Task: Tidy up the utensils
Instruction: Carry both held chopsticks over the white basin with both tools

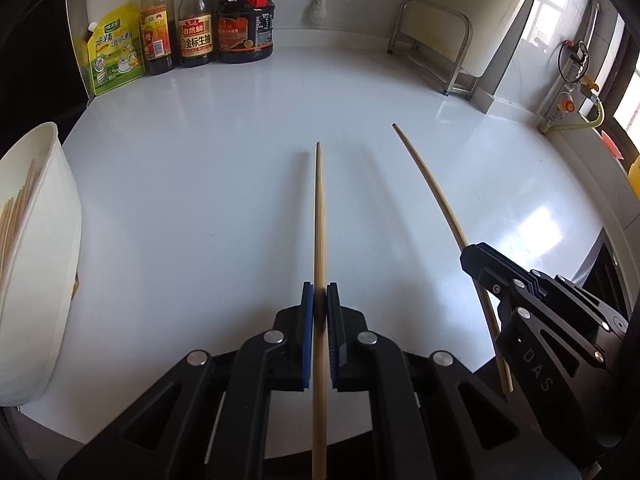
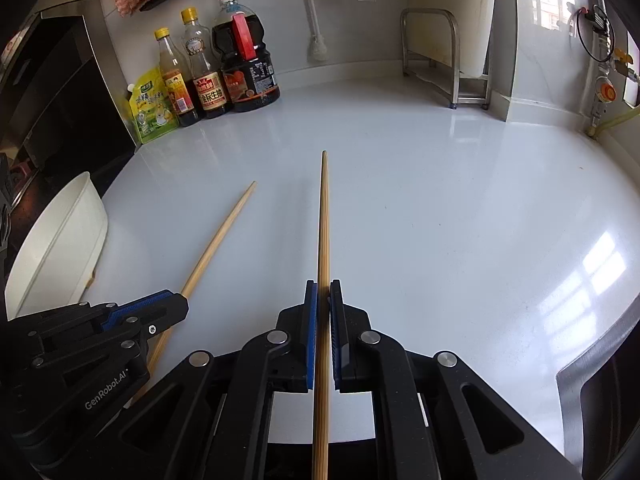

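My left gripper (image 1: 320, 294) is shut on a wooden chopstick (image 1: 319, 216) that points forward above the white counter. My right gripper (image 2: 323, 292) is shut on a second wooden chopstick (image 2: 323, 216), also pointing forward. In the left wrist view the right gripper (image 1: 476, 258) sits at the right with its chopstick (image 1: 432, 184). In the right wrist view the left gripper (image 2: 176, 304) sits at the lower left with its chopstick (image 2: 218, 240). A white utensil holder (image 1: 36, 260) with several chopsticks inside stands at the far left; it also shows in the right wrist view (image 2: 56, 248).
Sauce bottles (image 1: 196, 16) and a yellow-green pouch (image 1: 116, 50) stand along the back wall. A metal rack (image 1: 436, 40) with a cutting board is at the back right. Gas fittings (image 1: 572, 76) are on the right wall. A dark stove area (image 2: 60, 100) lies left of the counter.
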{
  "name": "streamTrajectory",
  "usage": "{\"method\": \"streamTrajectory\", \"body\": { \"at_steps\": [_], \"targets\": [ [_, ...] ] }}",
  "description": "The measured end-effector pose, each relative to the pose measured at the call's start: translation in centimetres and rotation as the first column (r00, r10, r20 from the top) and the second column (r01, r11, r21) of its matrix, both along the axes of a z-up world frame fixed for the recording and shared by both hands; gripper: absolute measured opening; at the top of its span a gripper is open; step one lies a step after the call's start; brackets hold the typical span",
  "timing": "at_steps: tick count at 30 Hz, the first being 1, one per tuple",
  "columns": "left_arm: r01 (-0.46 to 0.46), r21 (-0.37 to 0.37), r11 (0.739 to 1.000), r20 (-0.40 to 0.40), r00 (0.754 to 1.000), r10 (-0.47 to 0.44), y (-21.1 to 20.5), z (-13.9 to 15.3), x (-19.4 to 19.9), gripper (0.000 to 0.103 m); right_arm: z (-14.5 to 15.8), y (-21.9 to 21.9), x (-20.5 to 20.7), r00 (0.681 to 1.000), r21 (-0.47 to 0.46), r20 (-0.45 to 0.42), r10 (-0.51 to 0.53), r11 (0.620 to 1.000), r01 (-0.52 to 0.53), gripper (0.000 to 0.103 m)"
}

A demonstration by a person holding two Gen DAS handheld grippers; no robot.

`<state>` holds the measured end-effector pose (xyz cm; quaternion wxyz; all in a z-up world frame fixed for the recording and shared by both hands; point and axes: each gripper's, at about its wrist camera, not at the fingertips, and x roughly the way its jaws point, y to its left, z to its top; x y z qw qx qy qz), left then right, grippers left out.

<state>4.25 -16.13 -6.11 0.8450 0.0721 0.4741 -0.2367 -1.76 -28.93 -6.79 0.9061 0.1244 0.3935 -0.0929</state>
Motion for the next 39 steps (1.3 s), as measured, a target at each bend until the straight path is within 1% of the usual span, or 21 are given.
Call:
{"method": "streamTrajectory", "body": {
  "at_steps": [8, 12, 15, 20, 22, 24, 25, 32, 36, 39],
  "targets": [
    [-0.048, -0.096, 0.994, 0.06, 0.997, 0.054, 5.1, 5.2, 0.4, 0.007, 4.0, 3.9, 1.1, 0.995, 0.001, 0.073, 0.074, 0.997, -0.074, 0.006],
    [-0.088, -0.124, 0.988, 0.107, 0.989, 0.101, 8.2, 7.8, 1.0, 0.007, 6.0, 6.8, 2.6, 0.986, -0.002, 0.104, 0.131, 0.991, -0.131, 0.006],
    [-0.123, -0.138, 0.983, 0.131, 0.981, 0.141, 11.0, 9.1, 1.5, 0.007, 7.0, 9.5, 4.2, 0.975, -0.005, 0.127, 0.181, 0.983, -0.182, 0.006],
    [-0.194, -0.142, 0.971, 0.161, 0.963, 0.216, 15.4, 10.1, 3.3, 0.007, 7.5, 13.7, 7.3, 0.956, 0.005, 0.137, 0.26, 0.965, -0.263, 0.006],
    [-0.21, -0.162, 0.964, 0.159, 0.959, 0.235, 17.0, 10.4, 4.0, 0.008, 7.8, 15.1, 8.4, 0.947, 0.015, 0.142, 0.289, 0.956, -0.294, 0.006],
    [-0.214, -0.197, 0.957, 0.137, 0.96, 0.243, 18.3, 10.8, 4.7, 0.01, 8.0, 16.4, 9.1, 0.939, 0.013, 0.144, 0.311, 0.949, -0.316, 0.006],
    [-0.213, -0.203, 0.956, 0.139, 0.96, 0.243, 18.7, 11.1, 4.9, 0.01, 8.1, 17.0, 9.5, 0.936, 0.012, 0.145, 0.322, 0.945, -0.327, 0.006],
    [-0.19, -0.243, 0.951, 0.212, 0.947, 0.243, 20.2, 14.2, 5.0, 0.01, 9.3, 19.3, 10.6, 0.916, 0.014, 0.167, 0.366, 0.928, -0.373, 0.006],
    [-0.2, -0.269, 0.942, 0.21, 0.943, 0.26, 21.8, 14.8, 5.4, 0.011, 9.6, 20.7, 10.8, 0.902, 0.009, 0.168, 0.397, 0.915, -0.404, 0.006],
    [-0.216, -0.291, 0.932, 0.216, 0.934, 0.283, 23.3, 15.1, 5.3, 0.012, 9.5, 22.1, 11.0, 0.89, 0.007, 0.162, 0.427, 0.901, -0.434, 0.006]
  ]
}}
